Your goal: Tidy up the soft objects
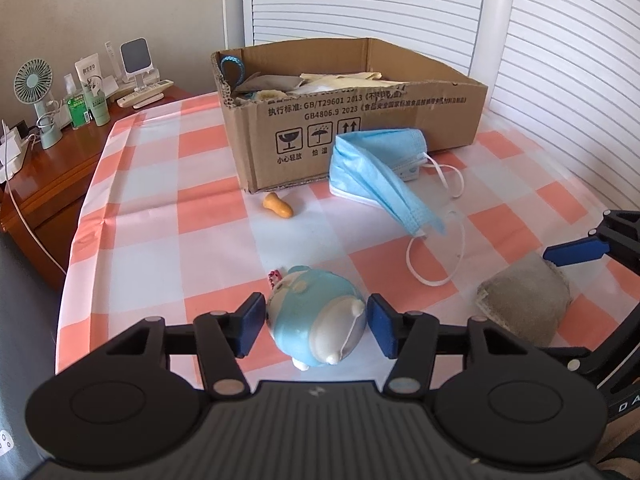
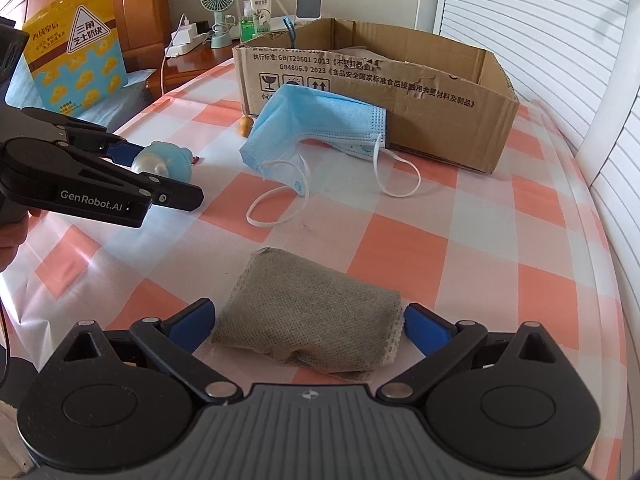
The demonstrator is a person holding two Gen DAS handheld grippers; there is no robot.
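A light blue and white squishy toy [image 1: 316, 320] lies on the checked cloth between the pads of my left gripper [image 1: 316, 305], which stand close on either side without squeezing it; the same gripper [image 2: 160, 168] shows at the left of the right wrist view. My right gripper [image 2: 309, 307] is open, its pads apart from both sides of a grey fabric pouch [image 2: 312, 312] [image 1: 524, 300]. One of its blue fingers [image 1: 576, 251] hovers over the pouch. A blue face mask [image 1: 376, 168] [image 2: 320, 120] leans against the open cardboard box [image 1: 360, 120] [image 2: 440, 108], which holds several soft items.
A small orange piece [image 1: 278, 206] [image 2: 246, 124] lies by the box's near corner. Left of the table, a wooden cabinet carries a desk fan [image 1: 34, 80], bottles and cables. A yellow bag [image 2: 76, 48] stands at the far left. White slatted doors rise behind the box.
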